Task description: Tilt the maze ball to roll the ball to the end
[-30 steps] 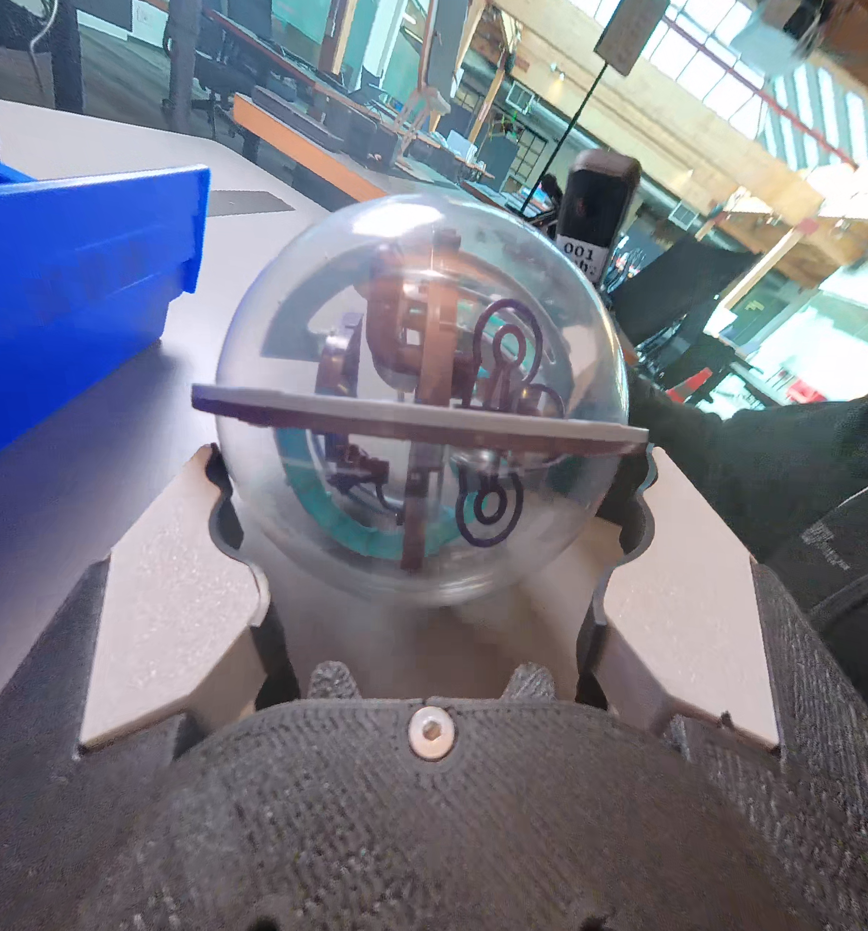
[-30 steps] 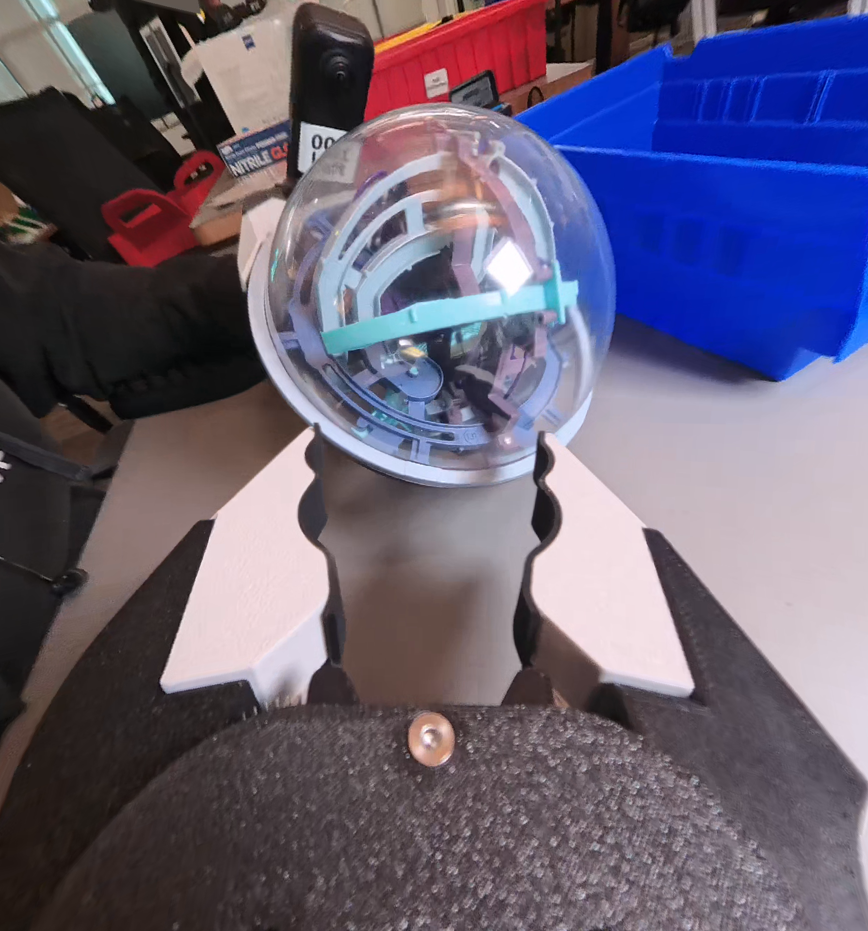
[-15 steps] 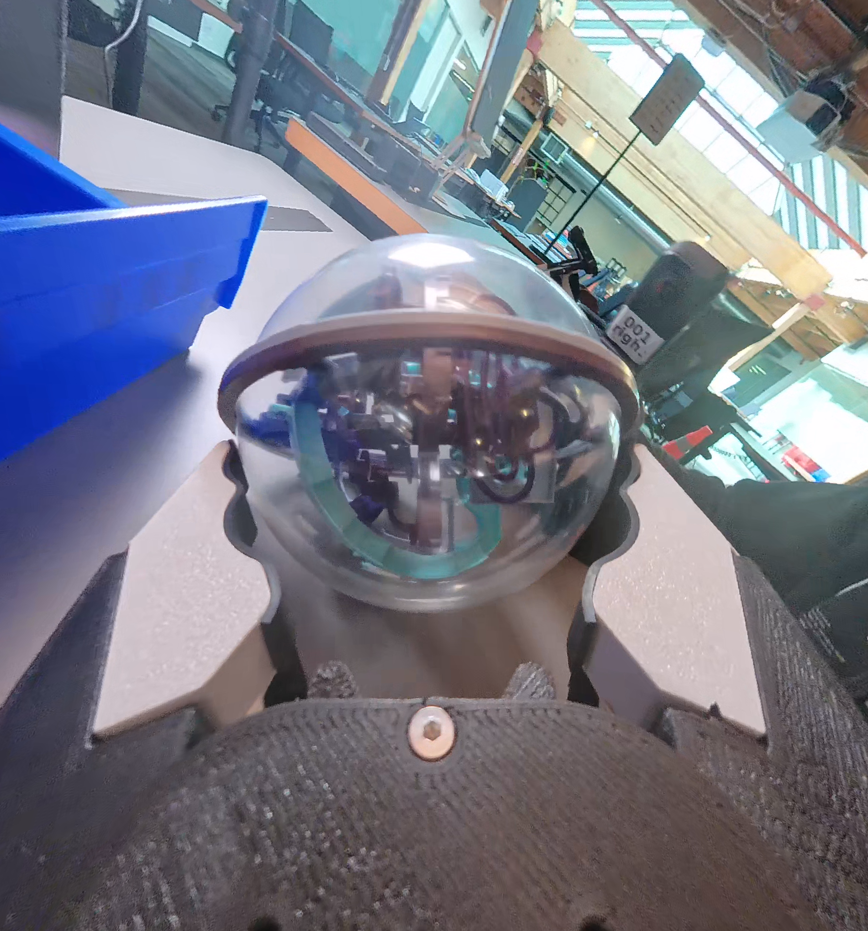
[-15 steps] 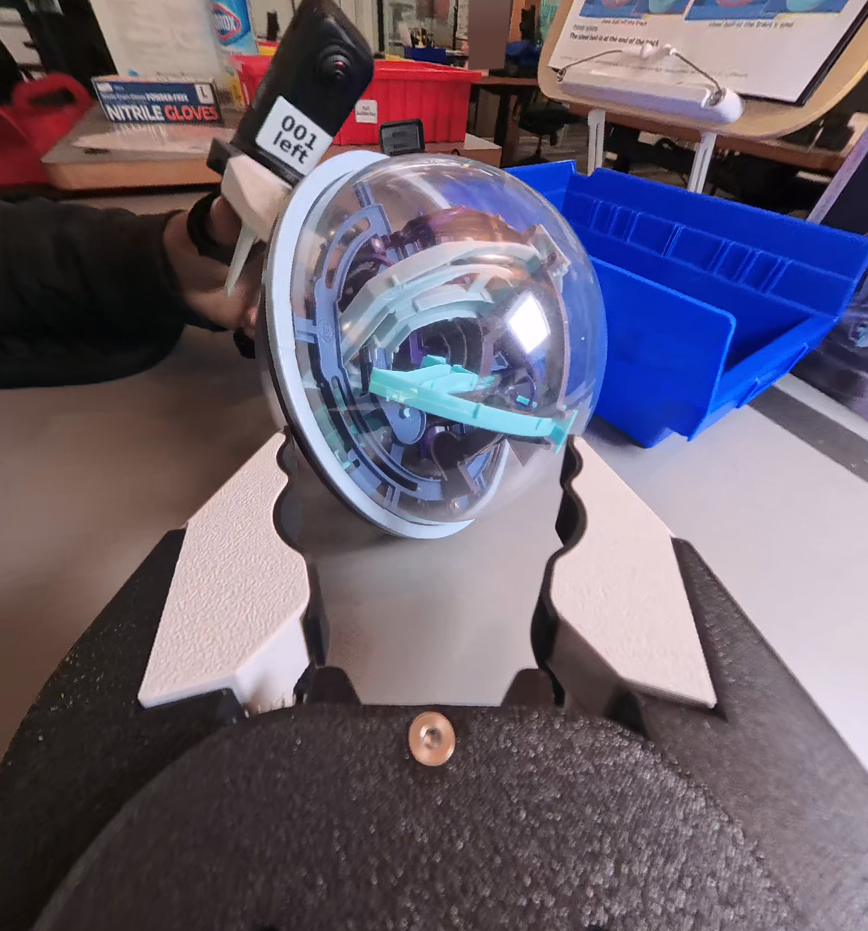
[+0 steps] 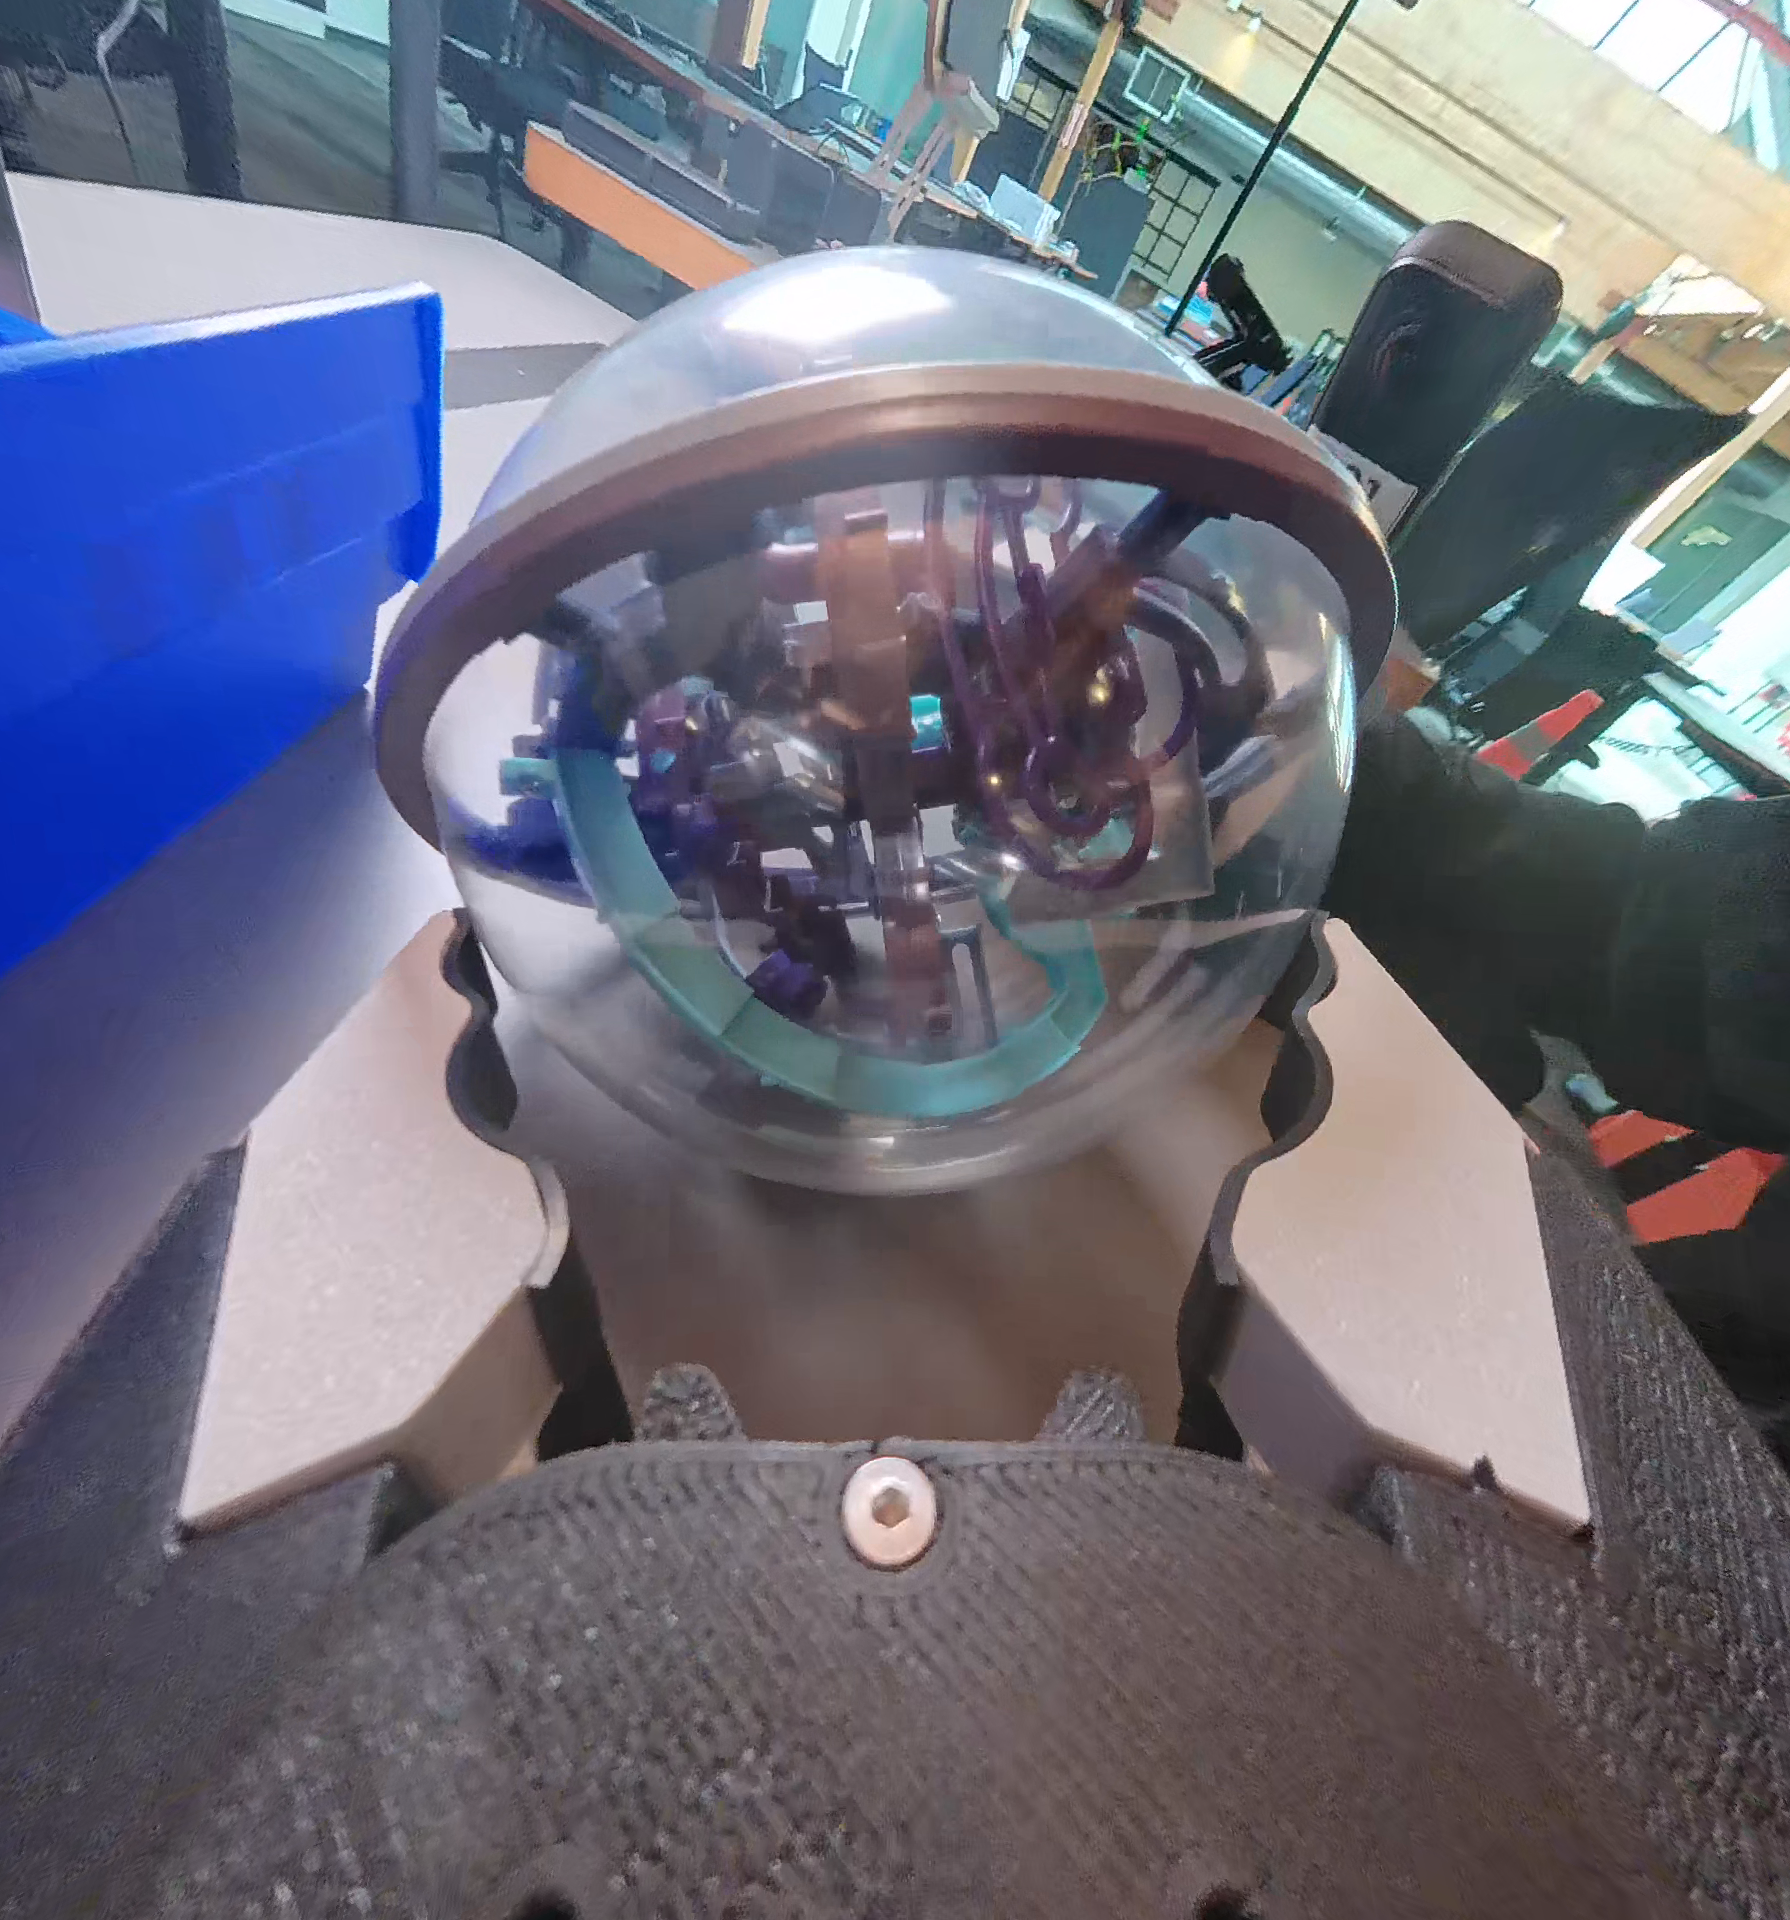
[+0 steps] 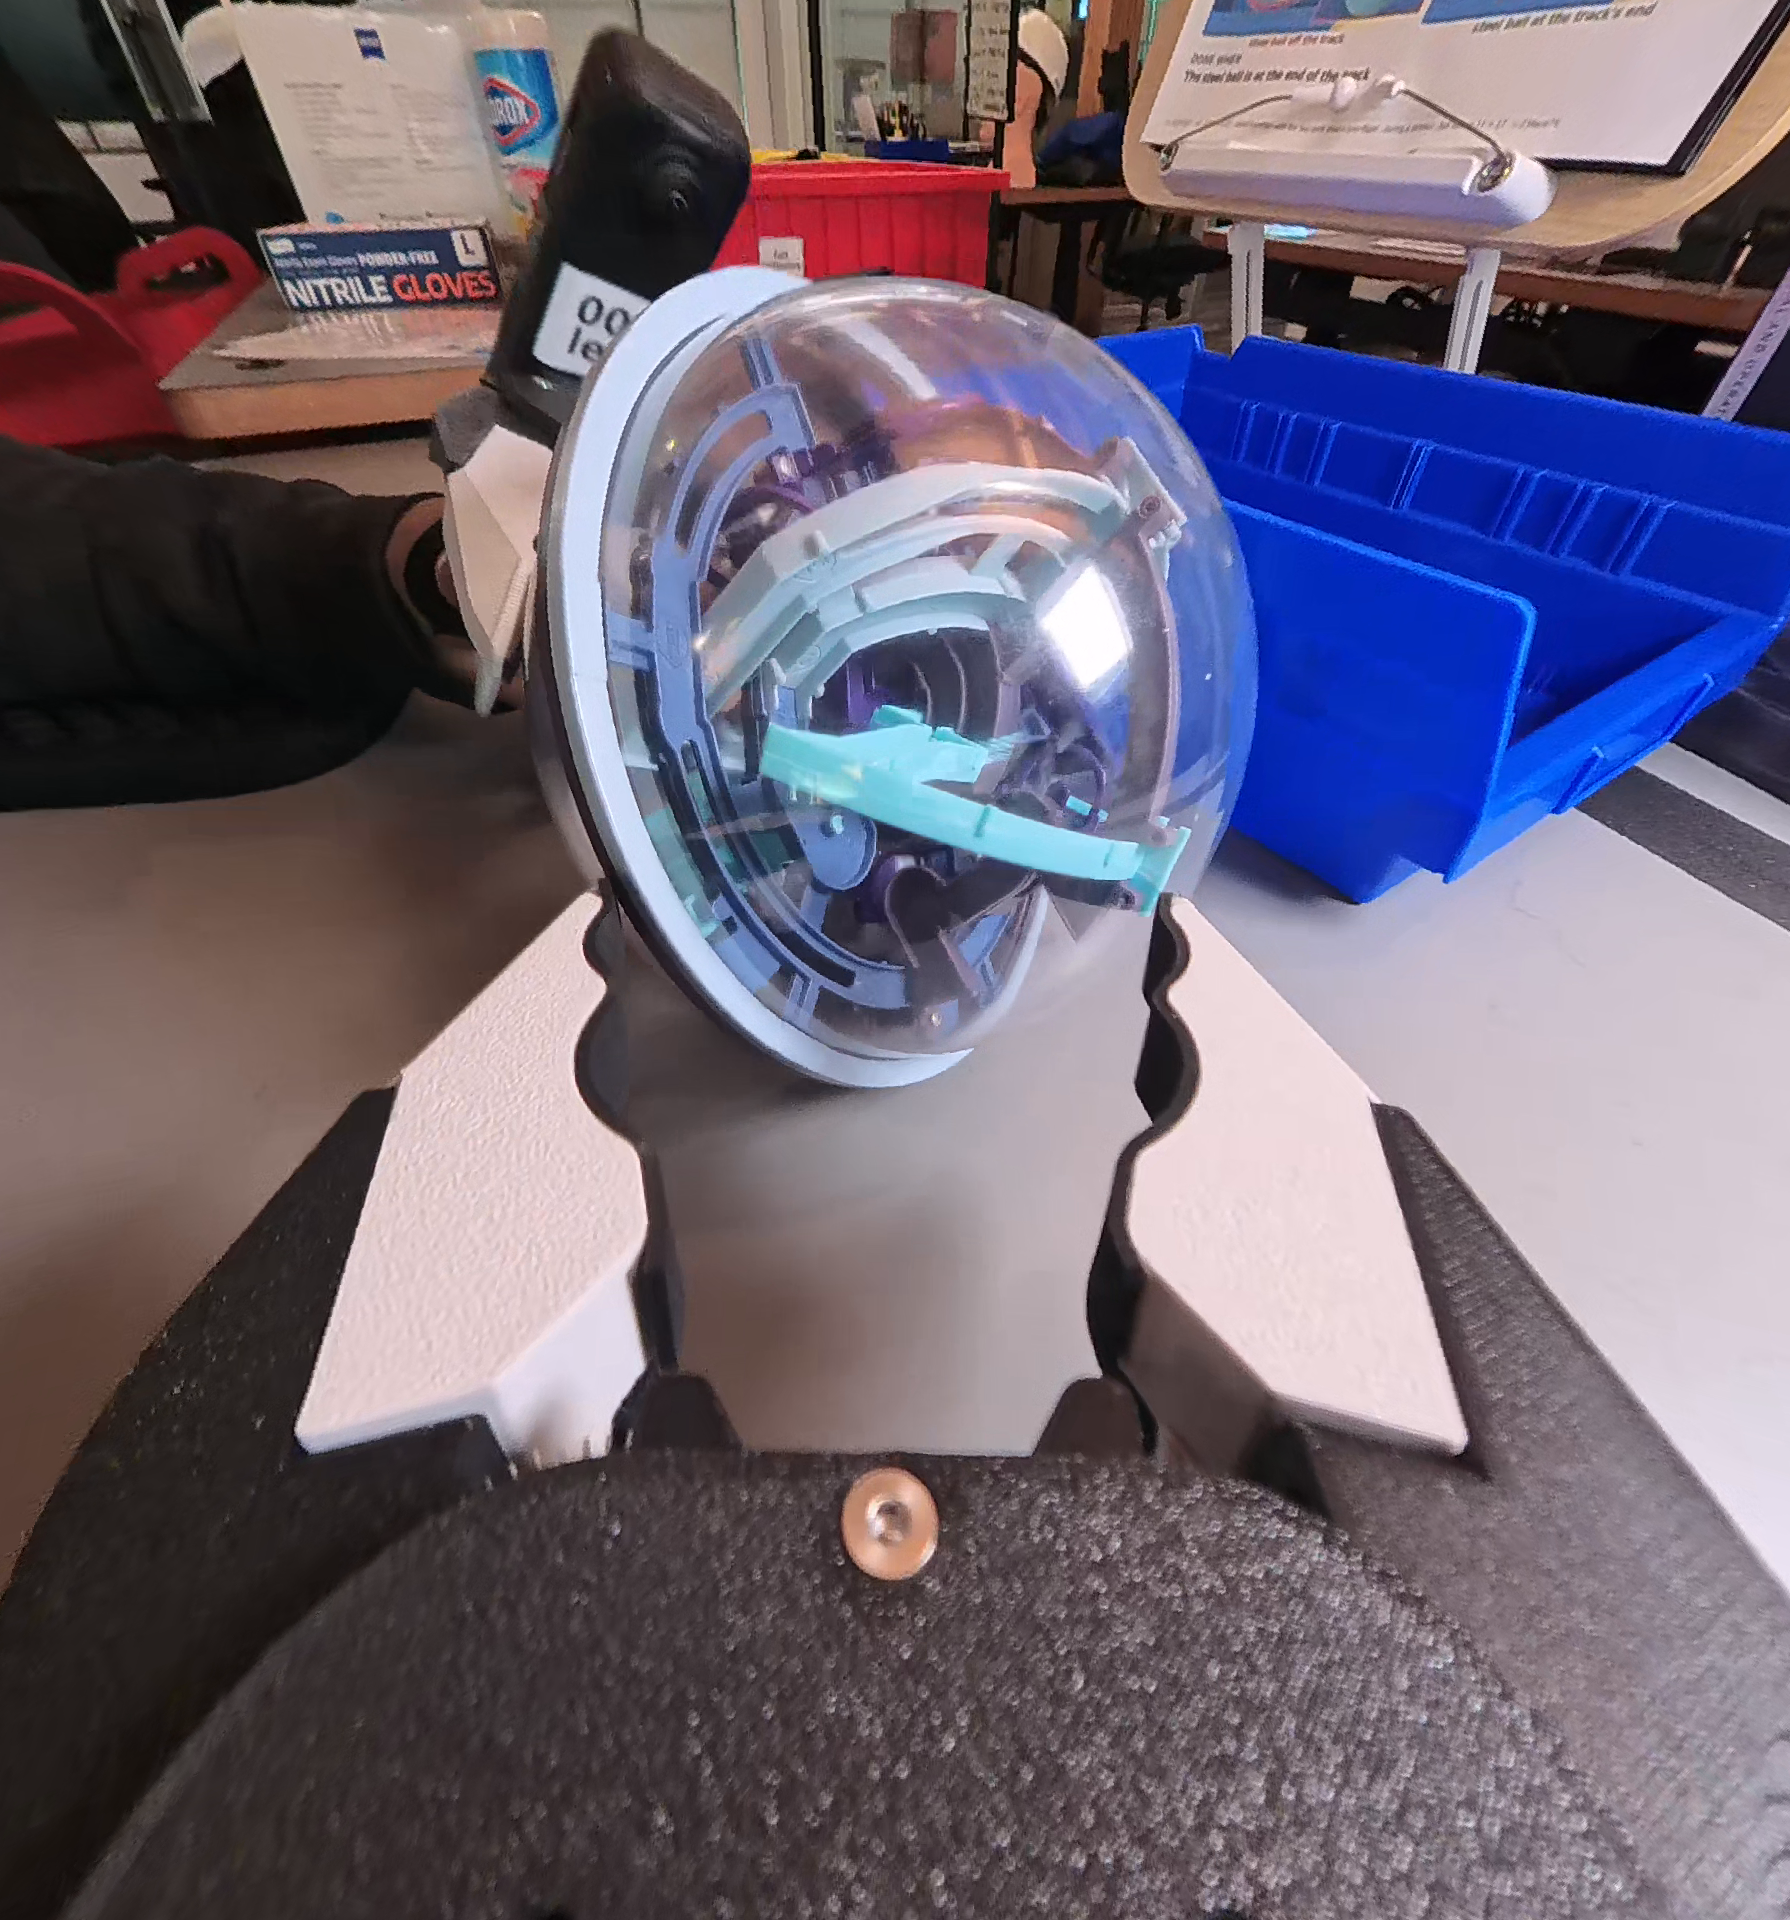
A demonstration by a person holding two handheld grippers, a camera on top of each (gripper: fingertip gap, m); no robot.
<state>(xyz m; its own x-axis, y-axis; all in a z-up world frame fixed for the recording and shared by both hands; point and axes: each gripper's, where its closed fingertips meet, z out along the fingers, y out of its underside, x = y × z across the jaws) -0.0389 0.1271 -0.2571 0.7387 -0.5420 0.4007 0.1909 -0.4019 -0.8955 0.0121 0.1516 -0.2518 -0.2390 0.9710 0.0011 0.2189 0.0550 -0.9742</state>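
Mid-tilt step, by my read. The maze ball (image 5: pixel 875 727) is up off the tabletop (image 6: pixel 195 987), held between the two grippers, one on each side.

Left gripper (image 5: pixel 886 997): fingers wide, one tip at each flank of the lower clear dome. They look seated against the shell, though motion blur hides the exact contact.

Right gripper (image 6: pixel 880 977): fingers at a narrower spread. The left tip sits at the grey equator ring (image 6: pixel 600 727) and the right tip on the clear dome, by the end of the teal track (image 6: pixel 974 800). Looks clamped.

Orientation: in the right wrist view the ring runs steeply, top leaning right and the dome bulging toward the blue bin (image 6: pixel 1493 623). In the left wrist view the ring arcs across the upper front of the ball.

I can't pick out the small steel ball among the tracks, so progress toward the end can't be judged.

Next move:
- find the steel ball first
- make small, slow wrist rolls with both grippers together, so the track under it slopes just enough
- keep the squeeze steady, because the shell is smooth and round and could slip or spin between the fingers
- keep it well apart from the bin on that side
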